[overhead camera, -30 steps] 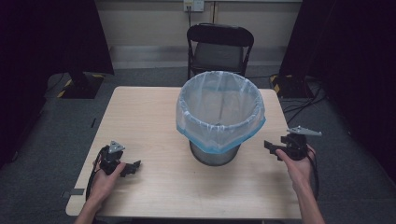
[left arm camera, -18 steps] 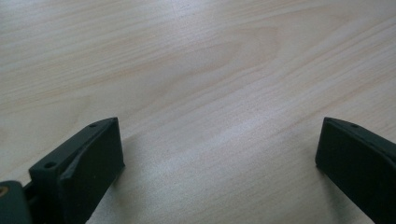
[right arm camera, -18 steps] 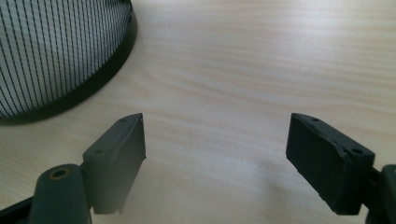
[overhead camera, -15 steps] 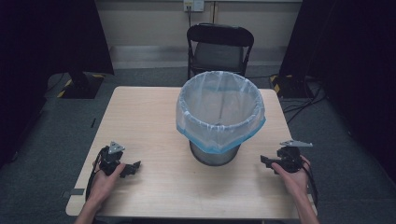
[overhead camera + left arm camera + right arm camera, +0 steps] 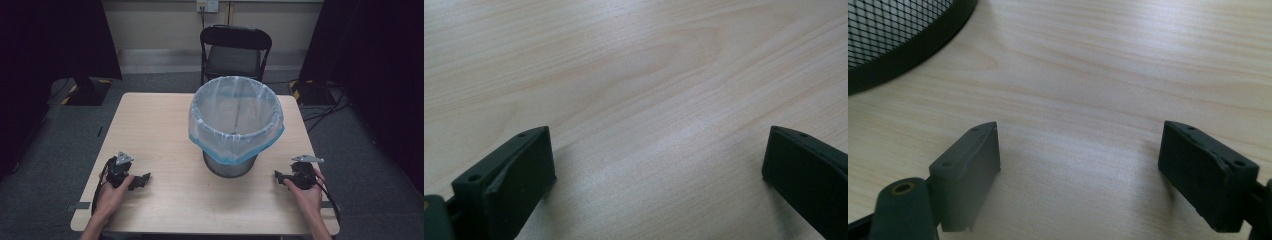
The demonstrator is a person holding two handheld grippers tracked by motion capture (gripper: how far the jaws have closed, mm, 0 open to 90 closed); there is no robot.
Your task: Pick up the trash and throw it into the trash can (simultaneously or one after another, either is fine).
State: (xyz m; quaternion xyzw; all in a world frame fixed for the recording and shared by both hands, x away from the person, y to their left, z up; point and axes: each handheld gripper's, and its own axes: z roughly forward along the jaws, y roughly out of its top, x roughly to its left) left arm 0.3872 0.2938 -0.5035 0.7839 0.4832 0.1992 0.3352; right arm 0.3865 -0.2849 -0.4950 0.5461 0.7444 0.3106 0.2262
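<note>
Seen from above: a pale wooden rectangular table (image 5: 150, 120) on grey carpet. Near its centre, a dark wire-mesh waste bin (image 5: 231, 167) lined with a translucent white plastic bag edged in blue (image 5: 235, 122), the bag folded down over the rim. At eight o'clock from the bin, well apart, the left gripper (image 5: 142, 180), black, held in a hand and resting on the tabletop. At four o'clock, nearer the bin, the right gripper (image 5: 278, 176), likewise held low. At twelve o'clock beyond the table, a black folding metal chair (image 5: 235, 47).
</note>
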